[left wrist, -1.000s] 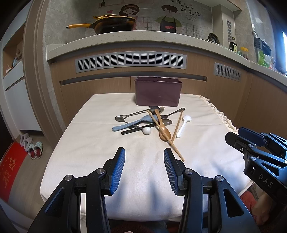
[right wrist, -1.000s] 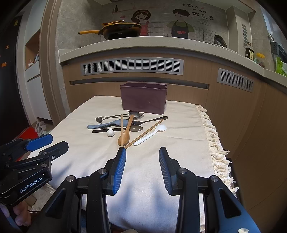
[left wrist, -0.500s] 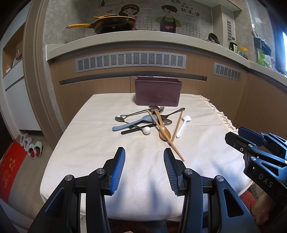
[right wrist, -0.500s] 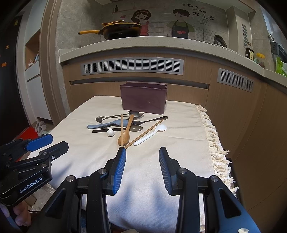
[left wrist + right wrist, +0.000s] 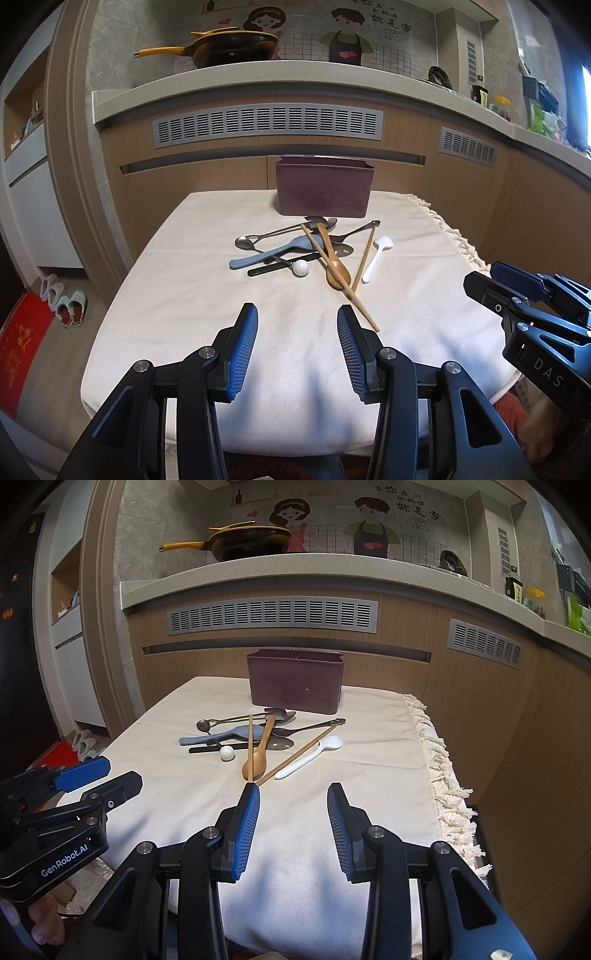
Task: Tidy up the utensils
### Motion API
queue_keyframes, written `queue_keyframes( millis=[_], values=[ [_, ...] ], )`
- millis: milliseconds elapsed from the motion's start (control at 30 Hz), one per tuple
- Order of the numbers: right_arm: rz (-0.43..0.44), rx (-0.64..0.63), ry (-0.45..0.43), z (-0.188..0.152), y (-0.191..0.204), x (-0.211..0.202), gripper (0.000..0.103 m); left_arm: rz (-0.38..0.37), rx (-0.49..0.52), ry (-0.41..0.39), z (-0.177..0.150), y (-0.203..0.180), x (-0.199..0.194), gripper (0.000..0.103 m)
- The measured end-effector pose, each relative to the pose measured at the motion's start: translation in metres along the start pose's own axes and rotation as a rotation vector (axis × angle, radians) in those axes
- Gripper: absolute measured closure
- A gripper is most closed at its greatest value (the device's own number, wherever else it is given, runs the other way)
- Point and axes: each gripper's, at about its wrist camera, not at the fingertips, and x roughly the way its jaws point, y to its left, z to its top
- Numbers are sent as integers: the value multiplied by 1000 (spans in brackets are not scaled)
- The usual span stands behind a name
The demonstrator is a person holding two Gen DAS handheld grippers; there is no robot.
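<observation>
A heap of utensils lies mid-table on the cream cloth: a wooden spoon, two wooden chopsticks, a white plastic spoon, a blue spoon, several metal spoons and a black-handled piece with a white ball end. Behind them stands a dark purple utensil box. My left gripper hovers open over the near part of the cloth, well short of the heap. My right gripper is open too, at the same distance, with a chopstick tip just beyond its left finger.
The table sits against a wooden counter front with grey vents. A yellow-handled pan rests on the counter top. Fringe runs along the cloth's right edge. Slippers and a red mat lie on the floor at left.
</observation>
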Motion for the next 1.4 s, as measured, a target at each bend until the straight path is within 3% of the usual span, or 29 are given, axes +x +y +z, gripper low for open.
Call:
queue_keyframes(
  millis=[367,467,633,733,833,967,1100,1167,1233,1400],
  values=[
    [39,1,26,7,-10,16,69,-46,-23,27,15,13,26,57],
    [88,24,78,16,-20,34,69,-60,-25,34,31,29,43,57],
    [163,87,202,27,-42,82,68,-25,-4,54,57,59,76,57],
    [193,64,270,37,-44,110,68,-51,22,95,72,72,105,57],
    [148,-2,281,50,-38,131,68,-114,-4,156,85,84,130,57],
    [200,-40,337,62,-20,162,68,-127,-34,145,91,100,144,57],
    [195,-91,361,67,3,189,75,-141,-70,190,87,112,160,57],
    [183,-72,378,71,9,209,86,-141,-96,210,83,115,165,57],
    [217,-18,409,74,12,228,90,-154,-119,221,79,117,166,57],
    [238,23,432,76,18,258,92,-201,-163,255,71,107,171,57]
  ],
)
